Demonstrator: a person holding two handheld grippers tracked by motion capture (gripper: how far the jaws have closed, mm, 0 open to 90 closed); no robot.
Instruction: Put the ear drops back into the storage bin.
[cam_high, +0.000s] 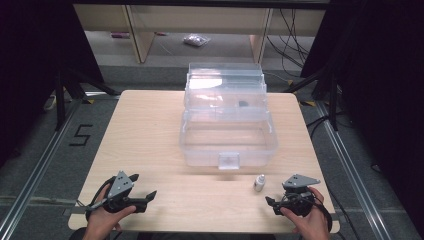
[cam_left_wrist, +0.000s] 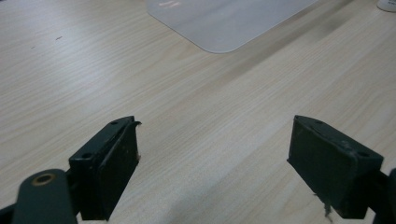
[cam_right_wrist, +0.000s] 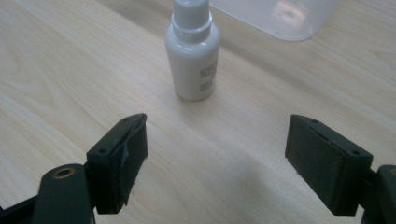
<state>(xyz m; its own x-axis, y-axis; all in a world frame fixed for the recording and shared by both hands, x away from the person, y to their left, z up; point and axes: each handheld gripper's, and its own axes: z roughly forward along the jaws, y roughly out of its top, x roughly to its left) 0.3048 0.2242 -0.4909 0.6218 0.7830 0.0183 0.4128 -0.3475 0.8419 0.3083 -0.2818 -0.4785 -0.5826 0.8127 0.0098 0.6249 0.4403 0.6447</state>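
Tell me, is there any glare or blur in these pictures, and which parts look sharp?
High view: a bright glare patch sits on the clear plastic box, and the surroundings are dark. Left gripper view: the wood table is sharp, the box corner above it pale and soft, with a small reflection. Right gripper view: the white dropper bottle is fairly sharp and throws a soft shadow; the box behind it is blurred.

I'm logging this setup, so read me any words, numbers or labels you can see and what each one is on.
"5": black mark on the grey floor left of the table.
Small white bottle: dark printed blocks on its label, too small and blurred to read.
Clear plastic box: no readable text.
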